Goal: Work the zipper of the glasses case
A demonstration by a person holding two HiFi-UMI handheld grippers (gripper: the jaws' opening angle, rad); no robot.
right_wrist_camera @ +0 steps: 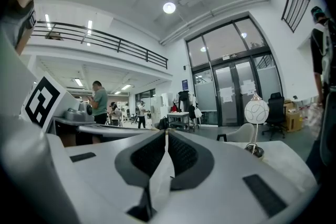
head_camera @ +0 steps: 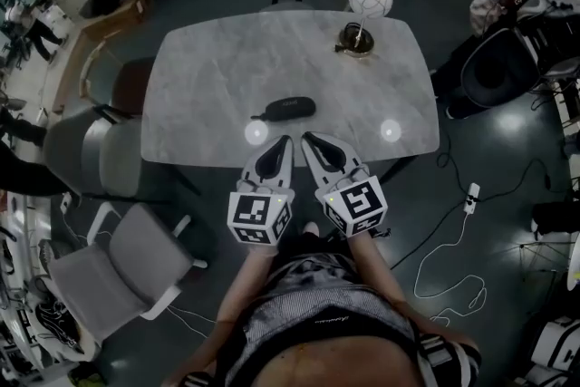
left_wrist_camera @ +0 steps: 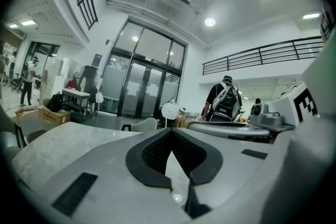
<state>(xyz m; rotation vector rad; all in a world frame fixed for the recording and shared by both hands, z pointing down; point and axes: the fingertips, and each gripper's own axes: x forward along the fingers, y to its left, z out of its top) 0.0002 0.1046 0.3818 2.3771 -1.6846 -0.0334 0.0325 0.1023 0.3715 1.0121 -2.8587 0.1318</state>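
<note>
We see the table (head_camera: 199, 77) topped by a pale grey, stone-like slab with faint veining, smooth, with a soft sheen that mirrors two ceiling lights. The glasses case (head_camera: 292, 108) looks dark and matt; whether cloth or plastic we cannot tell. The left gripper (left_wrist_camera: 170, 132) and right gripper (right_wrist_camera: 166, 134) have smooth, matt light-grey plastic shells with black, finely ribbed pads (left_wrist_camera: 155, 152). The dark floor (head_camera: 489, 195) is glossy. The chair (head_camera: 136, 263) seems covered in grey cloth.
</note>
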